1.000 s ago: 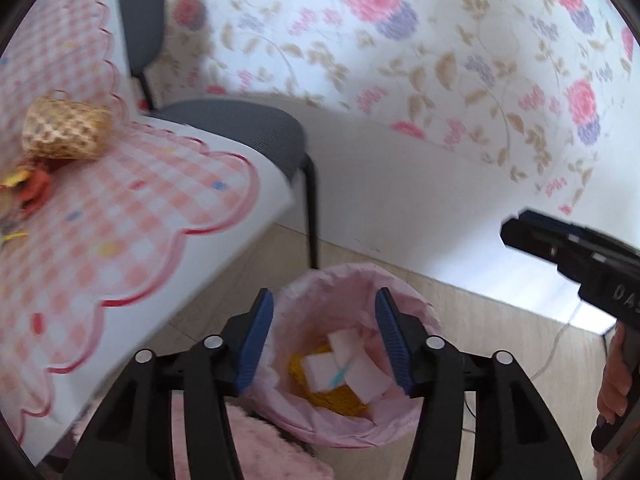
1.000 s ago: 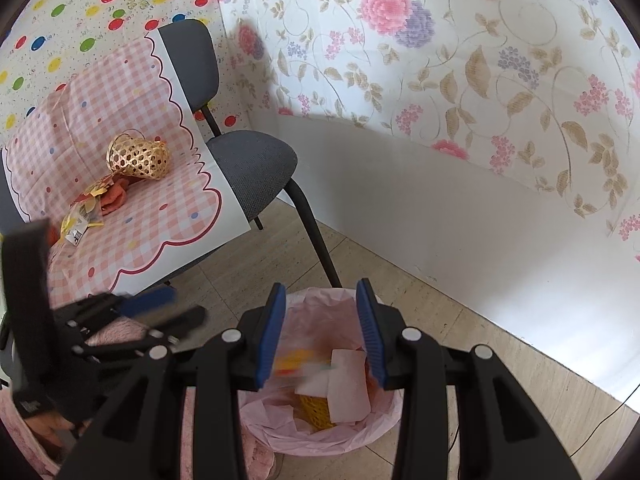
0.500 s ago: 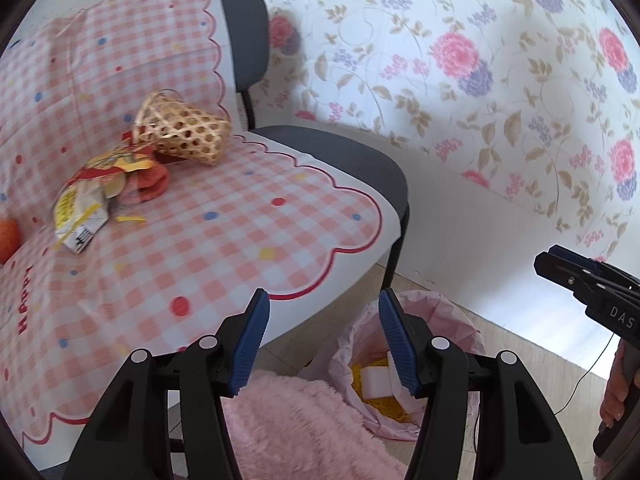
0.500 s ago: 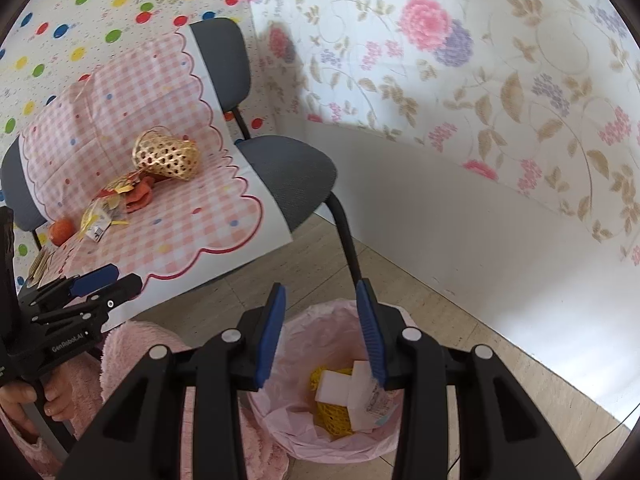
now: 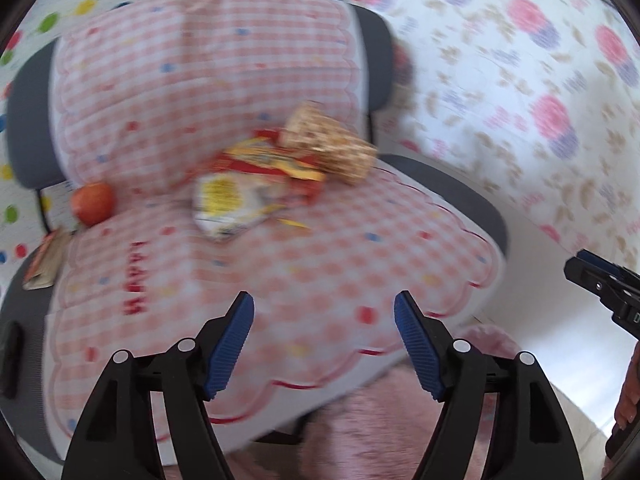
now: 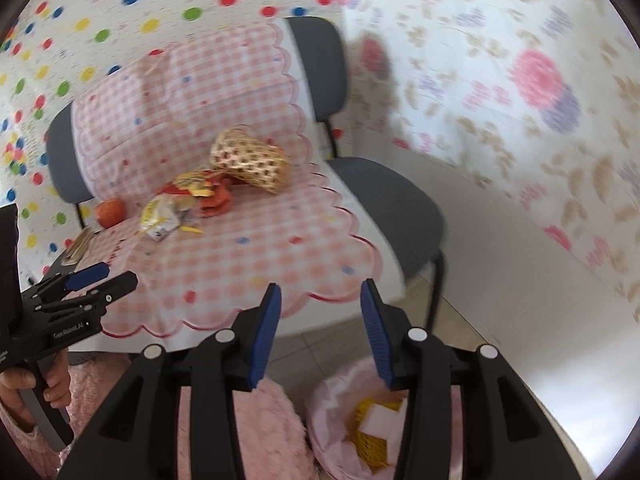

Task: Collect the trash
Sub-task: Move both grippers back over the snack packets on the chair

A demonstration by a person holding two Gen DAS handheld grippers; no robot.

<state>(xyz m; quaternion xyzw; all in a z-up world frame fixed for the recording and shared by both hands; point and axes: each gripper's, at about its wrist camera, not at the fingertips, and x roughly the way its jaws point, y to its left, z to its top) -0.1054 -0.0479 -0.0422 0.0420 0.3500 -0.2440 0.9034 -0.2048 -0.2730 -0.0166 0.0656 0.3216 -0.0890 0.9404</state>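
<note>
Left gripper [image 5: 324, 344] hanging over the front of a grey padded chair [image 5: 460, 196] draped with a pink-and-white checked cloth with a scalloped red edge [image 5: 320, 264]; its blue ribbed fingers [image 5: 230, 346] are opening, standing wide, with nothing between them. Trash is lying in a loose heap at the back of the seat: a crumpled white-and-yellow snack wrapper [image 5: 228, 204], a red-and-yellow foil packet [image 5: 272, 164] touching it, and a woven straw-coloured basket [image 6: 250, 166] lying tipped on its side just behind. A round orange fruit [image 5: 93, 203] is sitting to the left of the heap, near the chair back, and a flat brownish packet [image 5: 44, 264] is lying at the cloth's left edge. Left view is blurring, so wrapper print cannot be read. Right gripper [image 6: 318, 332] is pointing down past the chair's front corner, its fingers [image 6: 266, 334] opening slightly and empty. Below it, on the floor, a bin lined with a thin pink plastic bag [image 6: 336, 404] is holding yellow mesh netting [image 6: 370, 436] and white foam pieces [image 6: 380, 420]. A pink fluffy sleeve [image 6: 256, 420] is showing beside the bin.
</note>
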